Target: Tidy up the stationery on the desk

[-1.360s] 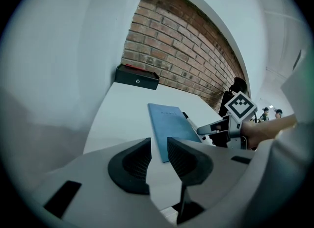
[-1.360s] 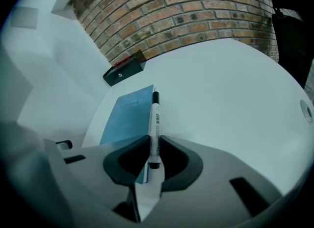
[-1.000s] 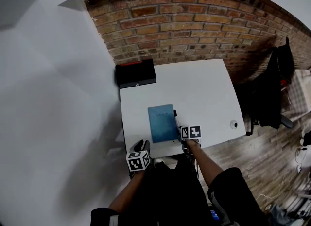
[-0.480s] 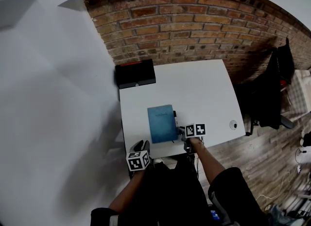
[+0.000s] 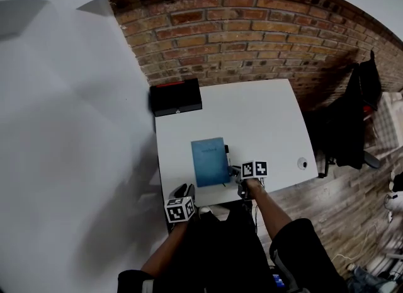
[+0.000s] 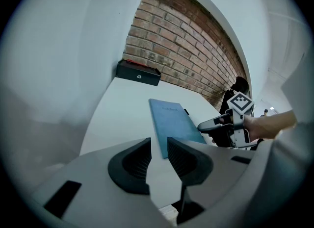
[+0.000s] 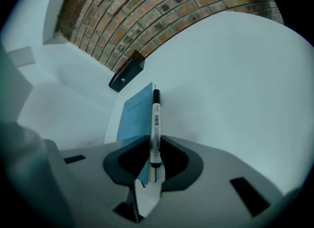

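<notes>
You are holding the right hand-held gripper (image 7: 156, 149) at the near edge of the white surface (image 5: 264, 115). Its jaws are pinching a marker pen (image 7: 155, 119) close to its lower end. The pen, white-bodied with a black cap, is pointing away from you along the jaws toward the brick wall (image 5: 252, 27). Whether its tip is touching the surface cannot be told. A blue notebook (image 5: 210, 162) is lying flat and closed on the near half of the surface, its long side running away from you. The pen is sitting just beside the notebook's right edge. You are keeping the left hand-held gripper (image 6: 158, 149) low at the near left corner of the surface, apart from the notebook. Its jaws are standing only a narrow gap apart with nothing between them, and they are aiming past the notebook's near left corner. A black box with a red top edge (image 5: 176, 96) is resting at the far left corner, against the wall and well apart from the notebook. A small round fitting (image 5: 303, 164) is showing near the right edge of the surface.
</notes>
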`<action>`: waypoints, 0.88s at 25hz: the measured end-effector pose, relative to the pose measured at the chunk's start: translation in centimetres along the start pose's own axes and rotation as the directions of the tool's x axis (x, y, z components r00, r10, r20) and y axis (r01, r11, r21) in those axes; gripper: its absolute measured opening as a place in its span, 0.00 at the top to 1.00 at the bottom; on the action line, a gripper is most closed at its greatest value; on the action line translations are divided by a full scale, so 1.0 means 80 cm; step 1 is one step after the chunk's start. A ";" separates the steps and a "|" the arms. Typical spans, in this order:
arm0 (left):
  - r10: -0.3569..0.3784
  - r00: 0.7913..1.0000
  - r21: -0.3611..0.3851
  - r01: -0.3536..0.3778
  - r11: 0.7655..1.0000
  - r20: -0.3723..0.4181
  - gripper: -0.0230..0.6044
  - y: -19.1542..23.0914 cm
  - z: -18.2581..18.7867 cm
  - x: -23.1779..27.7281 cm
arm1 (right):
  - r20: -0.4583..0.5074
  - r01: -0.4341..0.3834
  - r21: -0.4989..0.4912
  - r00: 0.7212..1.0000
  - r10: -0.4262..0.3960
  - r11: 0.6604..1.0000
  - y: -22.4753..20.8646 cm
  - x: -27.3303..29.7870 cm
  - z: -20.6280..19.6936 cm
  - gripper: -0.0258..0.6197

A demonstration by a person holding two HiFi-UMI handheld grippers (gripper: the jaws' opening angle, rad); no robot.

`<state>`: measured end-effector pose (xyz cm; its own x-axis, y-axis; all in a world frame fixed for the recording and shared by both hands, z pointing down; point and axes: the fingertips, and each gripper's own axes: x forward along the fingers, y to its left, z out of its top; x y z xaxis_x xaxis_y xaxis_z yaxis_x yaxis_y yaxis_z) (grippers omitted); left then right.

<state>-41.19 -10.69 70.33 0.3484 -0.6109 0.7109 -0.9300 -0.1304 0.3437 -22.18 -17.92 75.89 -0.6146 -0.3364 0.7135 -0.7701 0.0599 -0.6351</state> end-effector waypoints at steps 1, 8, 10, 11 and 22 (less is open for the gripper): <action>0.001 1.000 0.000 -0.001 1.000 -0.001 0.78 0.001 0.000 0.000 | 0.001 0.000 0.003 1.000 0.000 1.000 -0.001 0.001 0.000 0.83; 0.006 1.000 -0.005 -0.006 1.000 -0.013 0.78 0.004 -0.007 -0.002 | 0.018 -0.009 0.011 1.000 0.009 1.000 -0.004 0.003 -0.001 0.83; 0.006 1.000 -0.001 -0.006 1.000 -0.016 0.78 0.003 -0.007 -0.002 | 0.025 -0.011 0.006 1.000 0.011 1.000 -0.003 0.003 0.000 0.83; 0.007 1.000 0.000 -0.007 1.000 -0.017 0.78 0.003 -0.007 -0.002 | 0.030 -0.012 0.002 0.999 0.012 1.000 -0.002 0.003 0.001 0.83; 0.007 1.000 0.011 -0.007 1.000 -0.014 0.78 0.000 -0.005 -0.002 | 0.074 0.003 -0.068 0.997 0.002 0.998 0.008 0.001 0.016 0.83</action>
<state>-41.16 -10.27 70.46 0.3438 -0.6006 0.7219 -0.9335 -0.1352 0.3320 -22.51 -19.11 75.19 -0.6020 -0.4052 0.6881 -0.7817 0.1232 -0.6114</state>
